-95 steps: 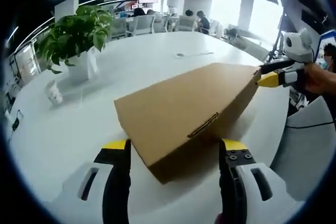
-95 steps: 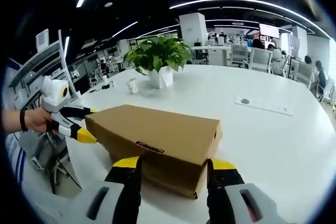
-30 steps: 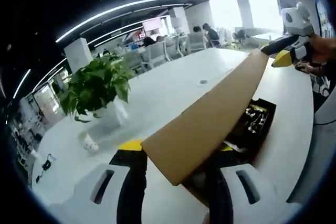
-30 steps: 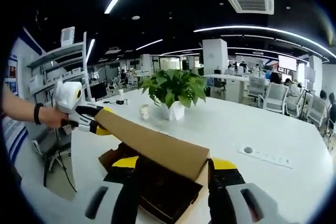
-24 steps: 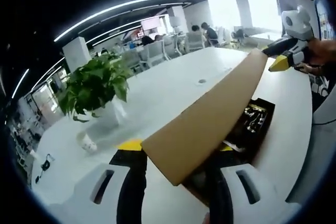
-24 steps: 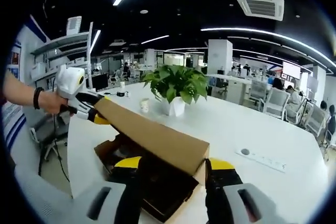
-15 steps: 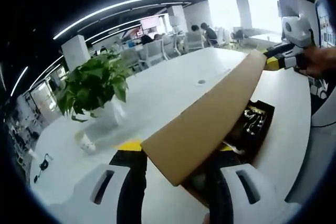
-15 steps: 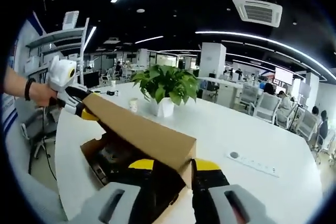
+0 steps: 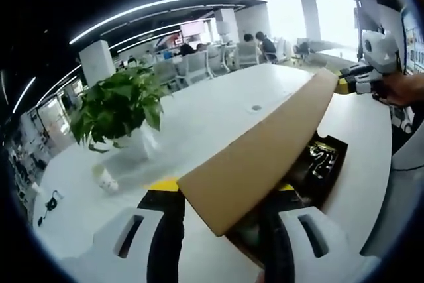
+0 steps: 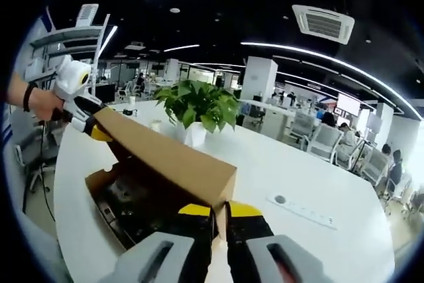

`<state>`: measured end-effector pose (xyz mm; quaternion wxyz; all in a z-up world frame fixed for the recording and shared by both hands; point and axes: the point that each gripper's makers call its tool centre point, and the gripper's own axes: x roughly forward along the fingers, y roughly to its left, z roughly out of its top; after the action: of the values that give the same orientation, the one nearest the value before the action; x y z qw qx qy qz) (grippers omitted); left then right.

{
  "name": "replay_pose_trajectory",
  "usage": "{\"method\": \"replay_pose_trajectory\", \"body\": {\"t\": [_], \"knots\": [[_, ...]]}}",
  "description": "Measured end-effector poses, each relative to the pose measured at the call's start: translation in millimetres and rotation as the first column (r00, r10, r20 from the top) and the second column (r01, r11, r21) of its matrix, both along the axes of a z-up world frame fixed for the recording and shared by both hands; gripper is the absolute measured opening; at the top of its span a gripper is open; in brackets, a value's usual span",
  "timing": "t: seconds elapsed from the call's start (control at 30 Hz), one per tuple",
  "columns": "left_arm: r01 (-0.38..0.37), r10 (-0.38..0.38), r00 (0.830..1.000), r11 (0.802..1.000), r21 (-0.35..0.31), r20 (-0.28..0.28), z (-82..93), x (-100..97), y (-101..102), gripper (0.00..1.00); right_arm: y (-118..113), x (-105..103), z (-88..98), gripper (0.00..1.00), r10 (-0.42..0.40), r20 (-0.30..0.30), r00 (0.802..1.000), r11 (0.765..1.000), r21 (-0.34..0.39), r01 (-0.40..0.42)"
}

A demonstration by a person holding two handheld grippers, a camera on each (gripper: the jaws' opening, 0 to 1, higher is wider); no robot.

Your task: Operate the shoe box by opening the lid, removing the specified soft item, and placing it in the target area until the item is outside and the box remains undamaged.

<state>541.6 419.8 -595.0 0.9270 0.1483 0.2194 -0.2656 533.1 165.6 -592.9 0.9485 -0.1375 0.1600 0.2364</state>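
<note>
A brown cardboard shoe box (image 10: 99, 180) lies on a white table (image 10: 318, 183), its lid (image 10: 165, 154) lifted clear above it. The inside is dark, with something pale and tangled (image 9: 319, 153) near one end. My left gripper (image 9: 222, 187) holds one end of the lid (image 9: 265, 157) between its jaws. From the other side, that left gripper (image 10: 93, 124) clamps the lid's far corner, with a hand behind it. My right gripper (image 10: 220, 211) has its jaws drawn close on the lid's near edge. The right gripper (image 9: 348, 84) meets the lid's far end.
A potted green plant (image 9: 119, 107) in a white pot (image 10: 195, 134) stands on the table past the box, with a small paper cup (image 9: 105, 178) near it. A flat socket plate (image 10: 301, 210) lies on the table. Office chairs and seated people are far behind.
The lid, flat on the box 3.2 s ago, is now raised at both ends. In the last half second my right gripper's jaws have narrowed onto the lid edge.
</note>
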Motion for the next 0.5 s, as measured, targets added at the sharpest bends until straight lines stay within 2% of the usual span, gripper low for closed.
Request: {"method": "replay_pose_trajectory", "body": {"t": [0.3,0.5], "knots": [[-0.035,0.035,0.999,0.999,-0.028,0.002,1.0,2.3,0.3,0.43,0.4,-0.2,7.5,0.00,-0.035,-0.002,0.999,0.999,0.011,0.035],[-0.067,0.066,0.998,0.997,-0.031,-0.016,-5.8,0.3,9.9,0.38,1.1,1.5,10.7,0.00,-0.035,-0.009,0.999,0.999,-0.007,0.035]]}}
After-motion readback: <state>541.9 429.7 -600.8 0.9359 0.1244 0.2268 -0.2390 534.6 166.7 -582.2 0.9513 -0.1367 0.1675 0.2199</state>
